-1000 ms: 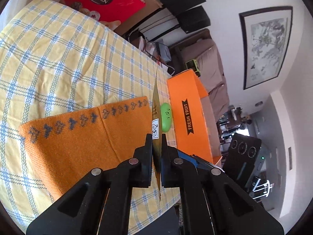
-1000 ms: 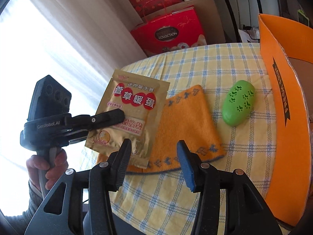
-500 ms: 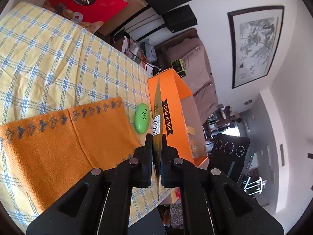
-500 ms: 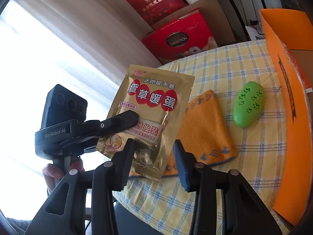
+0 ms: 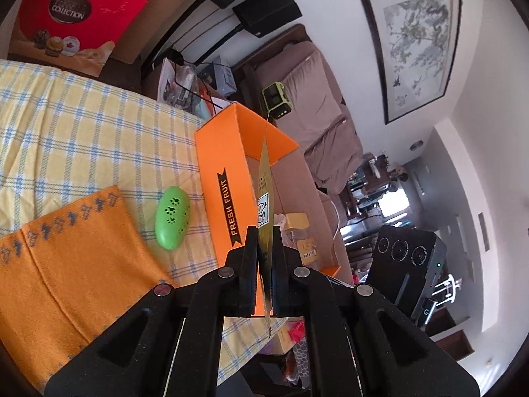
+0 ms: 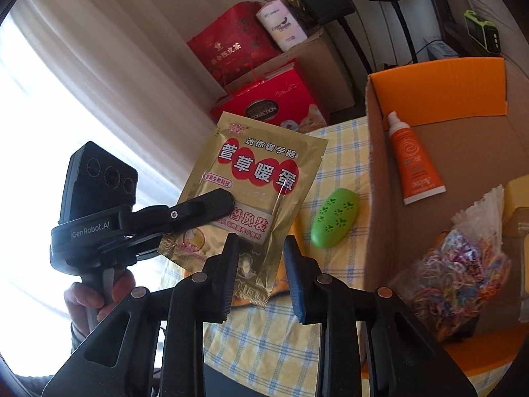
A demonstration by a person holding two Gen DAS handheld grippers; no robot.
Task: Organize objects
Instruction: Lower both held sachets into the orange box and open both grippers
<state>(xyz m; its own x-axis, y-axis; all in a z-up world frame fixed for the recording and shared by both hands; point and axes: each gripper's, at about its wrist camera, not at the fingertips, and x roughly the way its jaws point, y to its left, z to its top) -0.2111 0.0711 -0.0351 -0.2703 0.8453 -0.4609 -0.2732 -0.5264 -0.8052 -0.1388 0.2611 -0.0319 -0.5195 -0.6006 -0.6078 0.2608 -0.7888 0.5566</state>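
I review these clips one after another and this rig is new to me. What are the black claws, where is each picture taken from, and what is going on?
No robot here: a person holds a two-finger gripper in each hand, and each carries a wide-angle camera looking along its fingers. One picture is from the left gripper, the other from the right gripper.

The left gripper is clamped shut on a gold packet, held up in the air. The right gripper's jaws are closing around the packet's lower edge, with gaps on both sides.

Below is a table with a yellow checked cloth. On it lie an orange towel, a green oval case and an open orange box, which already contains a tube and a bag of rubber bands.
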